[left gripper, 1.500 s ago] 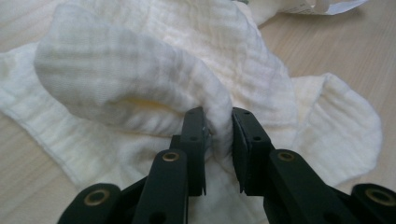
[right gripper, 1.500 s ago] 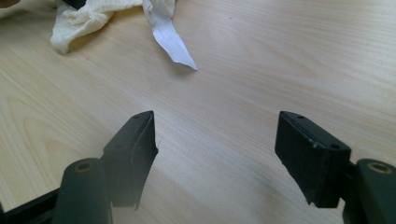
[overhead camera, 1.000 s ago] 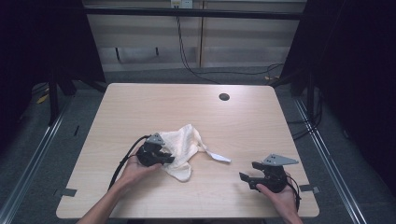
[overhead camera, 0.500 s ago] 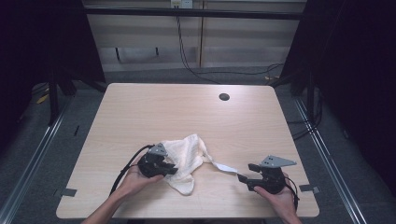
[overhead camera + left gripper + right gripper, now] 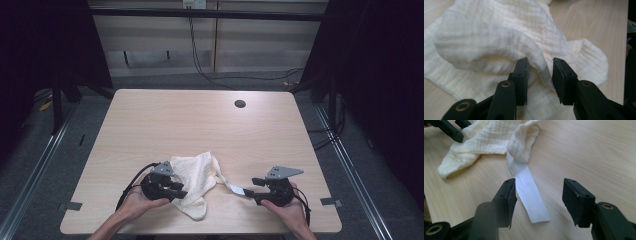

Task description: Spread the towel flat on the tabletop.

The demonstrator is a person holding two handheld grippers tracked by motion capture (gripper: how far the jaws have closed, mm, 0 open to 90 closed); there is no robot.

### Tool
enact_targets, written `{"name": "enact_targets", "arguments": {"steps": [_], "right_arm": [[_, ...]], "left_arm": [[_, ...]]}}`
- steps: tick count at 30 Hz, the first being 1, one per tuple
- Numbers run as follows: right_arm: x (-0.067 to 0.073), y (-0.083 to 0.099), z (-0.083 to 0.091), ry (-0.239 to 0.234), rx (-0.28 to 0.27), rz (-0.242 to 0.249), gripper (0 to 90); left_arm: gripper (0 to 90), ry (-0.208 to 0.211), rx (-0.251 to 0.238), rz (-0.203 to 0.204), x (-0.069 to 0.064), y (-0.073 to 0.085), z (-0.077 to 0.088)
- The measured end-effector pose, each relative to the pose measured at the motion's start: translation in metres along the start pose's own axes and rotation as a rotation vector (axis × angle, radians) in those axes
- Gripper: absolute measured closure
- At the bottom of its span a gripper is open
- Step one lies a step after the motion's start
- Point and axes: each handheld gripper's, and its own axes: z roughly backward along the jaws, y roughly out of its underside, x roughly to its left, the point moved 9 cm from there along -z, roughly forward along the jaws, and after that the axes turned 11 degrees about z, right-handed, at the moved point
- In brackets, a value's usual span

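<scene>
The cream muslin cloth (image 5: pixel 194 181) lies crumpled on the near part of the counter (image 5: pixel 200 125), between the two hands. A white label tab (image 5: pixel 530 192) runs out from one twisted corner of the cloth toward the person's right and lies flat on the wood.

Left gripper (image 5: pixel 172 188): it sits at the left edge of the cloth. Its jaws have just been opening. In the left gripper view a raised fold of the fabric (image 5: pixel 541 67) stands in the gap between the pads, but the pads stand clear of it, so the gripper is released and no longer pinches the cloth.

Right gripper (image 5: pixel 537 202): it rests low over the counter with the white label tab between its jaws. The jaws have just been closing but are not clenched; the left pad is just beside the tab's edge and the right pad stands well apart from it. Nothing is grasped.

Step in hand, as judged: a hand-over of the grip, with the left side letting go while the right side takes the tab end.

Next move: the right gripper must close fully on the tab, low enough to catch the thin strip against the counter. The left gripper should draw clear of the fold so that the fabric does not snag.
</scene>
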Motion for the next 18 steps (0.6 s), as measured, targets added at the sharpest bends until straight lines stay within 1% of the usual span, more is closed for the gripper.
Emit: {"name": "enact_targets", "arguments": {"steps": [1, 2, 3, 4, 5, 6, 7, 8, 9, 10, 11, 12, 13, 14, 15, 16, 17, 18], "right_arm": [[0.000, -0.002, 0.000, -0.001, -0.010, -0.002, 46.9], [0.001, -0.007, -0.003, -0.004, -0.021, 0.003, 48.8], [0.004, -0.009, -0.004, -0.025, -0.027, -0.002, 51.2], [0.009, -0.012, -0.005, -0.074, -0.036, -0.002, 51.5], [0.009, -0.012, -0.005, -0.074, -0.036, -0.002, 51.5], [0.013, -0.014, -0.006, -0.071, -0.032, 0.016, 50.7], [0.015, -0.017, -0.007, -0.065, -0.026, 0.028, 50.8], [0.018, -0.021, -0.008, -0.079, -0.027, 0.034, 50.8], [0.019, -0.026, -0.009, -0.074, -0.034, 0.047, 50.8], [0.018, -0.032, -0.010, -0.063, -0.036, 0.070, 51.9], [0.014, -0.043, -0.015, -0.071, -0.054, 0.067, 52.9], [0.014, -0.043, -0.015, -0.071, -0.054, 0.067, 52.9], [0.013, -0.048, -0.018, -0.079, -0.055, 0.066, 54.0], [0.013, -0.051, -0.023, -0.085, -0.043, 0.079, 54.1], [0.017, -0.053, -0.033, -0.100, -0.018, 0.094, 54.8], [0.017, -0.053, -0.033, -0.100, -0.018, 0.094, 54.8], [0.018, -0.052, -0.037, -0.100, -0.008, 0.100, 54.3], [0.019, -0.051, -0.043, -0.100, 0.010, 0.107, 52.1]], "left_arm": [[62.9, 0.004, -0.011, 0.008, -0.001, -0.002, 0.003], [60.0, 0.004, -0.042, 0.006, -0.002, -0.010, 0.006], [59.8, 0.006, -0.059, 0.008, -0.003, -0.013, 0.008], [60.2, 0.006, -0.059, 0.008, -0.003, -0.013, 0.008], [60.2, 0.007, -0.067, 0.003, -0.004, -0.017, 0.010], [61.3, -0.008, -0.098, -0.013, -0.005, -0.022, 0.013], [64.3, 0.012, -0.131, -0.025, -0.008, -0.028, 0.019], [68.2, 0.046, -0.157, -0.027, -0.011, -0.035, 0.025], [68.5, 0.031, -0.161, -0.037, -0.011, -0.041, 0.027], [68.7, 0.018, -0.161, -0.046, -0.008, -0.045, 0.026], [70.9, 0.029, -0.152, -0.016, -0.004, -0.050, 0.017], [71.1, 0.029, -0.152, -0.016, -0.004, -0.050, 0.017], [71.1, 0.022, -0.127, -0.016, -0.001, -0.048, 0.009], [72.0, 0.003, -0.107, -0.020, 0.003, -0.046, 0.003], [72.3, -0.001, -0.085, -0.006, 0.008, -0.041, -0.005], [72.3, -0.007, -0.073, -0.001, 0.011, -0.038, -0.008], [72.3, -0.020, -0.056, 0.013, 0.016, -0.033, -0.014], [71.8, -0.035, -0.040, 0.018, 0.020, -0.030, -0.016]]}}
